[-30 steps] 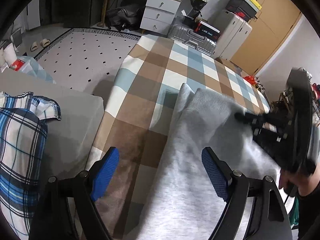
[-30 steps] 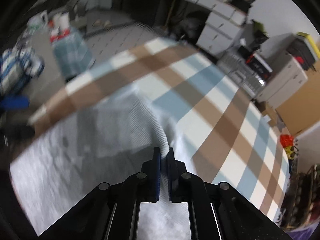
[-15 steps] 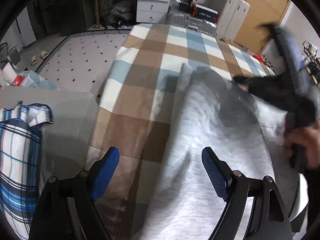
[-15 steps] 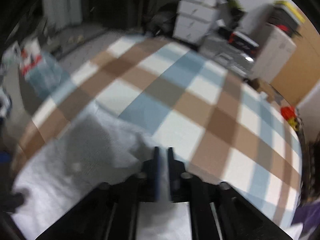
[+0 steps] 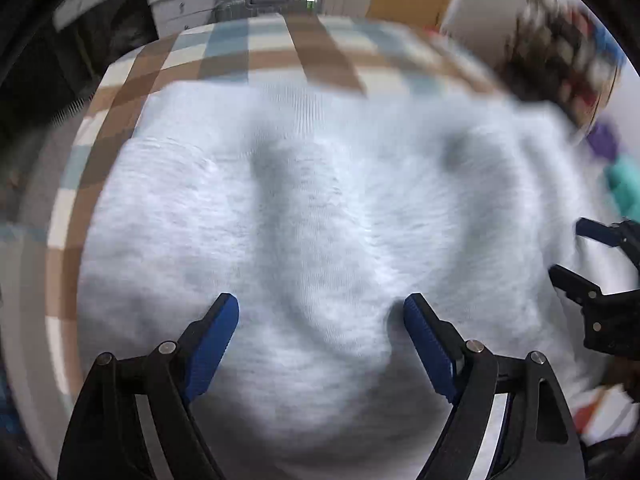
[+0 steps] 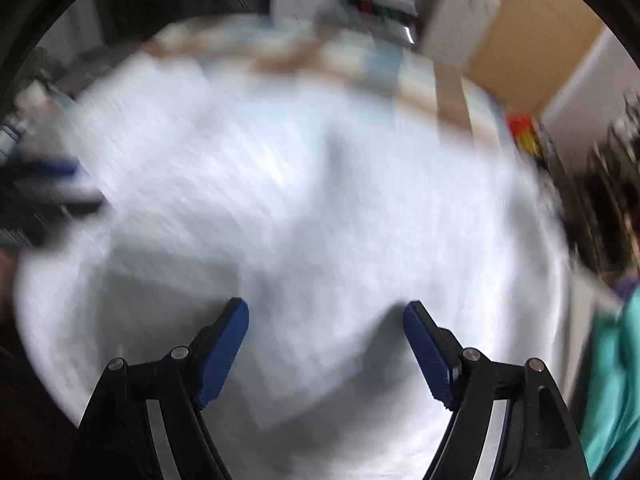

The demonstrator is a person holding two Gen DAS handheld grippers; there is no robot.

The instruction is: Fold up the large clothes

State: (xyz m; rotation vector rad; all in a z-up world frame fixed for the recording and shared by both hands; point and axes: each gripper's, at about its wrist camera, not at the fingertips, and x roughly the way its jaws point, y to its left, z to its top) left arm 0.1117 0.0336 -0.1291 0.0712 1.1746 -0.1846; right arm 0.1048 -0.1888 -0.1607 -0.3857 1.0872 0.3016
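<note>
Grey garment (image 5: pixel 320 200) lies partly folded on the checked bed (image 5: pixel 224 52); I judge more folds remain. Left hand-held gripper (image 5: pixel 320 320) spread, empty; right hand-held gripper (image 6: pixel 326 328) jaws just opened, nothing pinched.

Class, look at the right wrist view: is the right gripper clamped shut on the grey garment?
No, the right gripper has its jaws wide apart above the grey garment.

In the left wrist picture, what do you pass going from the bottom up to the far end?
Left gripper, open → grey garment → checked blanket → silver suitcase at the far end.
</note>
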